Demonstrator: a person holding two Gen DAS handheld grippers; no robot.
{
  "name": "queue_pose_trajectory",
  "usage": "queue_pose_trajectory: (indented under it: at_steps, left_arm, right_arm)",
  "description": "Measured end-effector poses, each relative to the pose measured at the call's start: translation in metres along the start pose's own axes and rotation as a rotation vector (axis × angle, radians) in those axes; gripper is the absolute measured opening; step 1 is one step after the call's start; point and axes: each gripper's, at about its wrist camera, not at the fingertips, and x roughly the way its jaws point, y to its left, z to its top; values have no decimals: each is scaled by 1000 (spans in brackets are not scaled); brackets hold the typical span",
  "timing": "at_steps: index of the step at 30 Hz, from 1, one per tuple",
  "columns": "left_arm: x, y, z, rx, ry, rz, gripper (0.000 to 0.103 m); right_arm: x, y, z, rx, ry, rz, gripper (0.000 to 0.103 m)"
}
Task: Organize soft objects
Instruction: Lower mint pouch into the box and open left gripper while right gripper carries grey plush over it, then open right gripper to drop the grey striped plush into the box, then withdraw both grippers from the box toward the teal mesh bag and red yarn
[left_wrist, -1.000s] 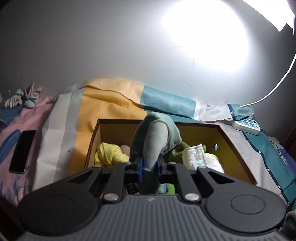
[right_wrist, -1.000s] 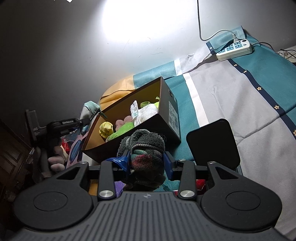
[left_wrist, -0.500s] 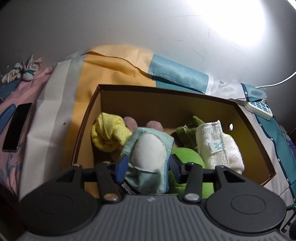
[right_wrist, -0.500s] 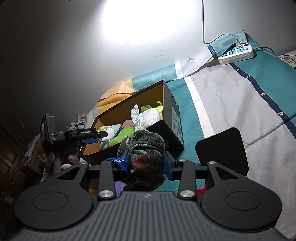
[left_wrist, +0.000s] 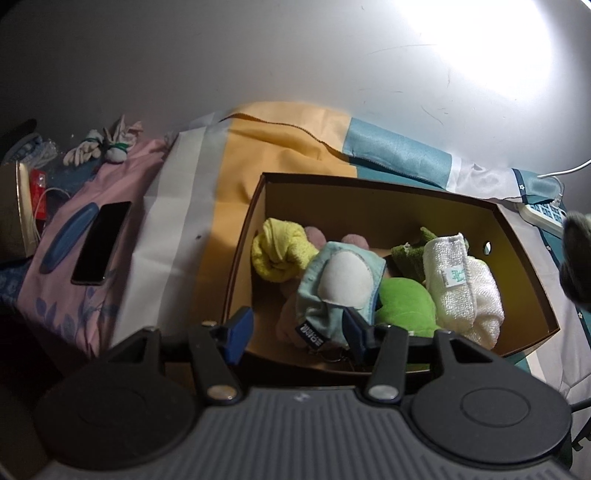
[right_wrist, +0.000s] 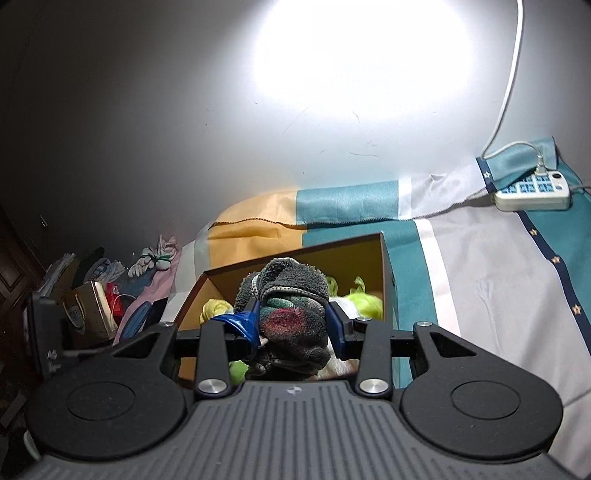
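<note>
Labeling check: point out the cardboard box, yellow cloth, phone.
cardboard box (left_wrist: 369, 199), left wrist view, far inner wall.
yellow cloth (left_wrist: 280, 249), left wrist view, middle of bundle.
phone (left_wrist: 100, 243), left wrist view, screen centre.

The box (left_wrist: 376, 206) looks like matt brown cardboard. A white towel (left_wrist: 461, 284) in it is looped, rough terry cloth; the green toy (left_wrist: 404, 306) beside it is soft plush. The dark bundle (right_wrist: 291, 314) is fuzzy fleece. The phone (left_wrist: 101, 242) is glossy black.
</note>
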Motion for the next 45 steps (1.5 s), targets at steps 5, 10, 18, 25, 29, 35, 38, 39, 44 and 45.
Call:
queue_pose_trajectory:
  at_steps: [5, 10, 18, 25, 29, 35, 38, 39, 44, 45]
  left_arm:
    - [-9, 2, -9, 21, -5, 66, 53]
    - [-10, 13, -19, -13, 40, 114, 53]
    - [-15, 29, -31, -56, 62, 177, 53]
    - [-14, 28, -34, -62, 82, 189, 53]
    - [-15, 25, -31, -62, 86, 192, 53]
    - [-21, 14, -27, -34, 66, 178, 54]
    - [-24, 7, -27, -17, 60, 176, 54]
    - [-25, 5, -27, -12, 58, 176, 54]
    - [-33, -4, -32, 2, 51, 167, 54]
    - [-35, -6, -33, 6, 51, 167, 54]
  right_arm:
    - [58, 17, 18, -27, 63, -9, 22]
    - [110, 28, 16, -41, 129, -35, 22]
    - [157, 34, 7, -82, 173, -76, 25]
    - [159, 28, 9, -37, 154, -32, 25]
    - [136, 34, 13, -62, 123, 12, 25]
    - [91, 34, 11, -49, 90, 64, 26]
    - [67, 31, 8, -32, 54, 84, 26]
    - [61, 30, 6, -25, 46, 87, 26]
    - [29, 23, -6, 17, 3, 102, 27]
    - [24, 22, -9, 17, -5, 100, 27]
